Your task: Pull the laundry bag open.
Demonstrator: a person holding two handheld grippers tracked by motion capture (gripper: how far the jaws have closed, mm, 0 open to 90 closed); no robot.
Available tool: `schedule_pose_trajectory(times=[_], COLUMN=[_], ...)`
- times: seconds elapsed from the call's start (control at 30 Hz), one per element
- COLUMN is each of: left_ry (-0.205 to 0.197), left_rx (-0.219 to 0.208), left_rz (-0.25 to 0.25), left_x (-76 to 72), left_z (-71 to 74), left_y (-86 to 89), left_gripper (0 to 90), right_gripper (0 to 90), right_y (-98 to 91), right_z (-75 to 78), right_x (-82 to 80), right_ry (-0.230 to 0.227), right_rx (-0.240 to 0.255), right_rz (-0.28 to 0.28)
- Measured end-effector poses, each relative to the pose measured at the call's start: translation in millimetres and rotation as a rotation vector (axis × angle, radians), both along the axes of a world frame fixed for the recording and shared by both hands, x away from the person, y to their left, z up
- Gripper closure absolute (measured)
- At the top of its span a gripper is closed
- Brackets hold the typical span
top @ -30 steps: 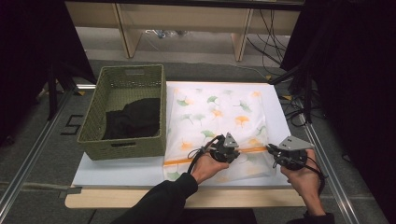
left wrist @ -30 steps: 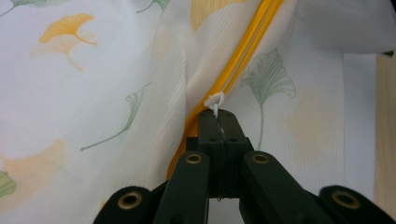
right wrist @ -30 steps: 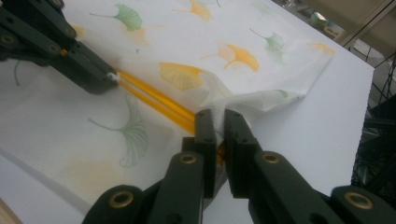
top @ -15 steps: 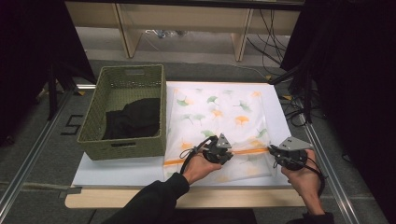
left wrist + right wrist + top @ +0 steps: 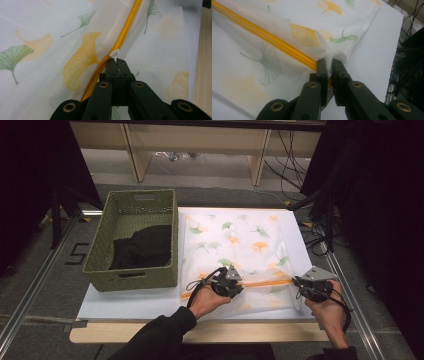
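A white mesh bag [image 5: 235,245] printed with ginkgo leaves lies flat on the white board [image 5: 130,302]. An orange zipper [image 5: 265,283] runs across its near end. My left gripper [image 5: 239,288] is over the zipper's left part. In the left gripper view the gripper [image 5: 116,61] is shut on the small white zipper pull [image 5: 115,53] beside the orange zipper [image 5: 125,32]. At the bag's right edge my right gripper [image 5: 299,283] pinches the fabric. The right gripper view shows it [image 5: 329,62] shut on the bunched bag corner [image 5: 337,53] at the zipper's end [image 5: 287,47].
A green woven basket [image 5: 132,272] stands left of the bag with dark clothing [image 5: 142,245] in it. The wooden table edge [image 5: 225,332] runs along the front. Cables [image 5: 320,235] hang off the right side, and shelf legs stand behind the table.
My left gripper has slid a little to the left along the orange zipper, still shut on the pull. The right gripper has stayed at the bag's right edge.
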State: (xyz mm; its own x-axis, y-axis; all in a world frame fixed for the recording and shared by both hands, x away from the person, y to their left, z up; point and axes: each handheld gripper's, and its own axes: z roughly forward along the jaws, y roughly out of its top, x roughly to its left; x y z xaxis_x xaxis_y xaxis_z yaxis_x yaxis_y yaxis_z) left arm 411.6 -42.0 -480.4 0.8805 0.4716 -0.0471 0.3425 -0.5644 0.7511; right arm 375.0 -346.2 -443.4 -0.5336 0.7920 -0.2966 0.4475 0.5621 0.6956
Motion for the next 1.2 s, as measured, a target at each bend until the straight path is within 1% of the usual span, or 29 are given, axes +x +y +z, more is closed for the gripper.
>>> schedule_pose_trajectory(times=[0.03, 0.07, 0.1, 0.13, 0.2, 0.23, 0.3, 0.33, 0.4, 0.43, 0.47, 0.5, 0.57, 0.6, 0.63, 0.67, 0.7, 0.8, 0.87, 0.9, 0.93, 0.97, 1.0, 1.03, 1.07, 1.1, 1.13, 1.17, 1.2], left_ry=[0.006, 0.006, 0.005, -0.006, -0.004, -0.003, 0.005, 0.001, -0.005, 0.002, -0.002, -0.006, -0.004, -0.007, -0.003, 0.003, 0.003, 0.010, 0.012, 0.007, 0.013, 0.013, 0.011, 0.011, 0.017, 0.010, 0.016, 0.011, 0.005], left_rx=[-0.012, -0.012, -0.014, -0.015, -0.014, -0.015, -0.015, -0.013, -0.004, -0.004, -0.001, 0.001, 0.006, 0.011, 0.007, 0.004, 0.014, 0.002, 0.003, 0.017, 0.010, 0.013, 0.018, 0.018, 0.018, 0.021, 0.016, 0.022, 0.029], left_rz=[0.015, 0.015, 0.011, 0.008, 0.007, 0.011, 0.016, 0.015, 0.005, 0.013, 0.013, 0.001, 0.016, 0.017, 0.016, 0.026, 0.021, 0.038, 0.044, 0.031, 0.046, 0.055, 0.051, 0.051, 0.052, 0.047, 0.058, 0.064, 0.054], left_x=[-1.2, -1.2, -2.1, -4.0, -4.1, -4.2, -6.7, -7.9, -8.0, -8.8, -9.9, -10.7, -11.6, -11.0, -11.2, -11.7, -11.6, -11.5, -12.2, -11.8, -13.0, -13.2, -13.9, -13.9, -14.8, -15.1, -15.9, -16.0, -16.0], left_z=[0.6, 0.6, 1.6, 3.5, 3.7, 3.4, 4.3, 4.7, 4.9, 4.7, 4.6, 4.6, 2.9, 2.4, 1.9, 1.1, 1.6, 2.2, 2.4, 3.0, 2.6, 2.2, 1.9, 1.9, 1.6, 2.2, 3.2, 3.5, 4.0], left_y=[2.7, 2.7, 4.5, 9.1, 11.2, 13.1, 16.9, 18.2, 20.9, 21.9, 23.3, 24.3, 27.9, 29.5, 31.3, 33.2, 35.4, 43.6, 46.3, 49.0, 49.8, 52.8, 57.0, 57.0, 59.3, 60.9, 64.5, 66.3, 68.4], left_gripper=[90.0, 90.0, 90.0, 90.0, 90.0, 90.0, 90.0, 90.0, 90.0, 90.0, 90.0, 90.0, 90.0, 90.0, 90.0, 90.0, 90.0, 90.0, 90.0, 90.0, 90.0, 90.0, 90.0, 90.0, 90.0, 90.0, 90.0, 90.0, 90.0], right_gripper=[85.9, 85.9, 85.9, 85.9, 85.9, 85.9, 85.9, 85.9, 85.9, 85.9, 85.9, 85.9, 85.9, 85.9, 85.9, 85.9, 85.9, 85.9, 85.9, 85.9, 85.9, 85.9, 85.9, 85.9, 85.9, 85.9, 85.9, 85.8, 85.9], right_y=[-1.1, -1.1, -0.5, -1.9, -1.7, -2.9, -2.2, -1.9, -2.4, -3.5, -4.2, -4.2, -5.0, -4.5, -4.4, -5.4, -5.8, -9.0, -9.1, -11.9, -11.9, -11.5, -11.2, -11.2, -10.8, -11.6, -12.2, -13.3, -13.8], right_z=[-0.5, -0.5, -0.9, -0.8, -1.4, -1.8, -2.2, -2.6, -2.5, -3.0, -3.0, -3.0, -3.3, -3.9, -3.9, -3.6, -3.4, -5.9, -6.2, -7.0, -7.0, -7.3, -7.4, -7.4, -7.6, -8.0, -8.8, -8.6, -8.6], right_x=[-0.2, -0.2, -0.8, 0.8, 0.5, 0.7, 0.3, 0.1, 0.1, 0.8, 1.7, 1.7, 2.2, 2.0, 1.5, 2.0, 2.0, 3.0, 2.4, 4.8, 4.8, 3.6, 3.7, 3.7, 4.0, 4.6, 3.5, 4.4, 5.0], right_ry=[0.007, 0.007, 0.012, 0.003, 0.008, 0.014, 0.013, 0.017, 0.019, 0.020, 0.018, 0.018, 0.016, 0.017, 0.021, 0.020, 0.019, 0.030, 0.034, 0.030, 0.030, 0.042, 0.040, 0.040, 0.037, 0.038, 0.049, 0.039, 0.040], right_rx=[0.002, 0.002, 0.018, 0.004, 0.015, 0.004, 0.003, 0.015, 0.015, 0.013, 0.005, 0.005, -0.004, 0.012, 0.020, 0.016, 0.016, 0.029, 0.027, 0.014, 0.014, 0.021, 0.026, 0.026, 0.031, 0.033, 0.031, 0.028, 0.030], right_rz=[-0.002, -0.002, -0.020, 0.000, -0.008, 0.003, -0.008, -0.012, -0.011, -0.007, 0.001, 0.001, 0.009, -0.002, -0.014, -0.006, -0.009, -0.015, -0.026, 0.002, 0.002, -0.013, -0.019, -0.019, -0.025, -0.027, -0.037, -0.034, -0.028])
